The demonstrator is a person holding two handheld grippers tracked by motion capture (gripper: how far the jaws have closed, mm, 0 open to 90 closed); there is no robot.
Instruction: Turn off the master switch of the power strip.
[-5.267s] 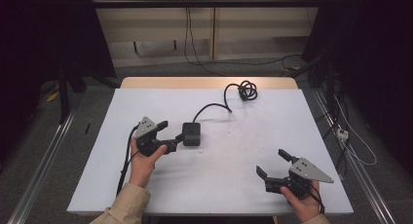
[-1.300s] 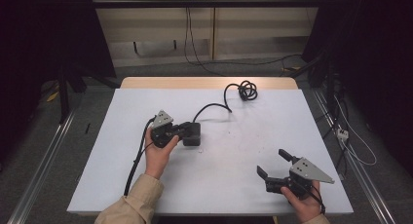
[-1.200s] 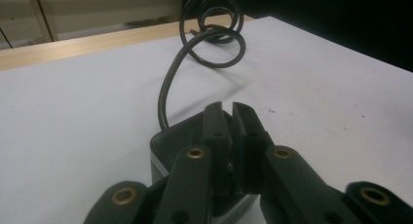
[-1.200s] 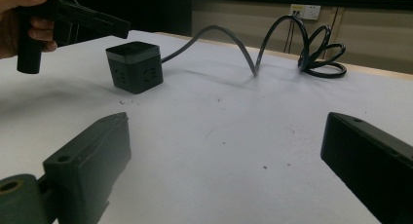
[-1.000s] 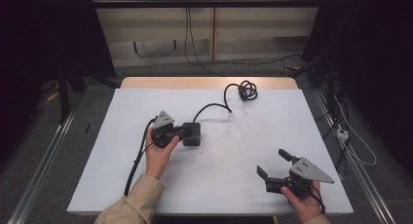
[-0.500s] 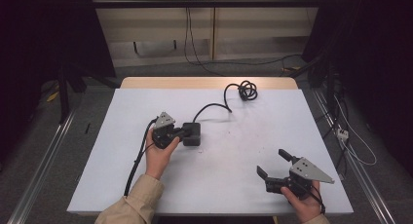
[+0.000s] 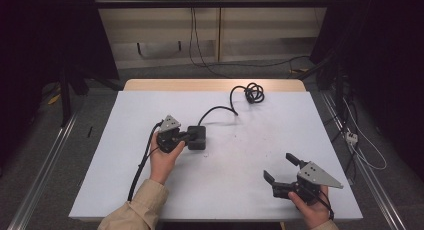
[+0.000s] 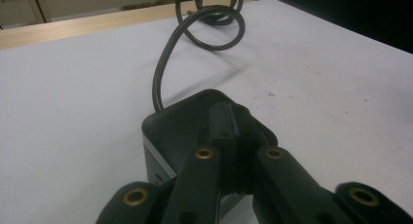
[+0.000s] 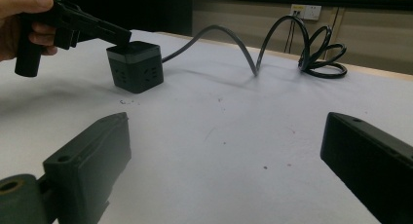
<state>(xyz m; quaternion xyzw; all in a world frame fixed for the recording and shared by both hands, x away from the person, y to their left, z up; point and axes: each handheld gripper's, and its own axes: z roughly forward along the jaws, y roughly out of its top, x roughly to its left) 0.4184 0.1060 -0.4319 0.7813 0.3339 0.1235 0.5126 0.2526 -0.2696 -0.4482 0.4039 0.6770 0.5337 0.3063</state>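
Two claws: left claw (image 7: 189,136) pressed together atop black socket cube (image 7: 197,138); right claw (image 7: 280,169) wide, near table (image 7: 250,150) edge.

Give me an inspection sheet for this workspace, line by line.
Surface: white table, a few small dark specks.
Job's things: black socket cube, left of centre.
Clutter: nothing seen.
Grippers: left tongs shut, tips on the cube's top; right tongs open, nothing between them, near the table's right front.
Cables: cube's cord runs to a coil at the far edge; a cable trails from the left tongs.
Surroundings: dark curtains, wall socket, floor cables.
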